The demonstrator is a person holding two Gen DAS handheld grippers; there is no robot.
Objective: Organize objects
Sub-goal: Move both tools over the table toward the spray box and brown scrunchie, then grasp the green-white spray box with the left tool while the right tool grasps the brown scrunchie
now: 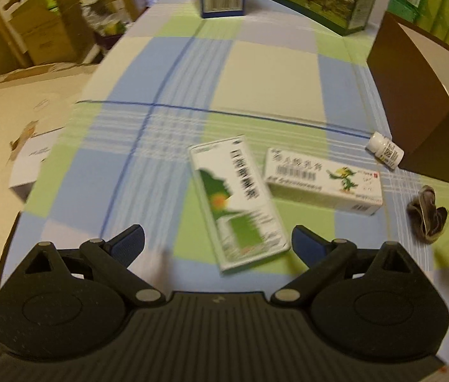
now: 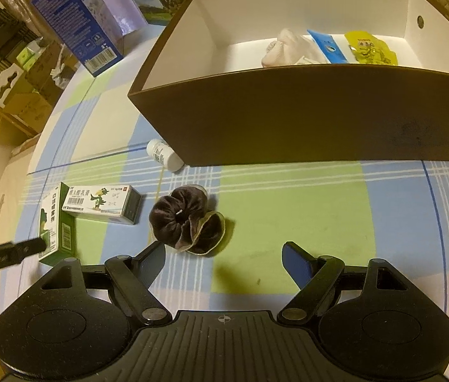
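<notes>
So far, boxed: 3 items in the box [image 2: 304, 114], at 12 o'clock.
Left out: 4, namely green carton [image 1: 238, 203], white carton [image 1: 321, 181], bottle [image 2: 164, 155], scrunchie [image 2: 186, 219].
Left gripper [image 1: 218, 242]: released, empty.
Right gripper [image 2: 224, 261]: released, empty.

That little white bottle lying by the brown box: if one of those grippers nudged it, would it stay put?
Probably not. The white bottle lies on its side and looks round, so a nudge would likely roll it across the checked tablecloth. It lies right against the brown box, which should stop it rolling that way. It looks small and plastic, so probably light and hard, not squashy.
</notes>
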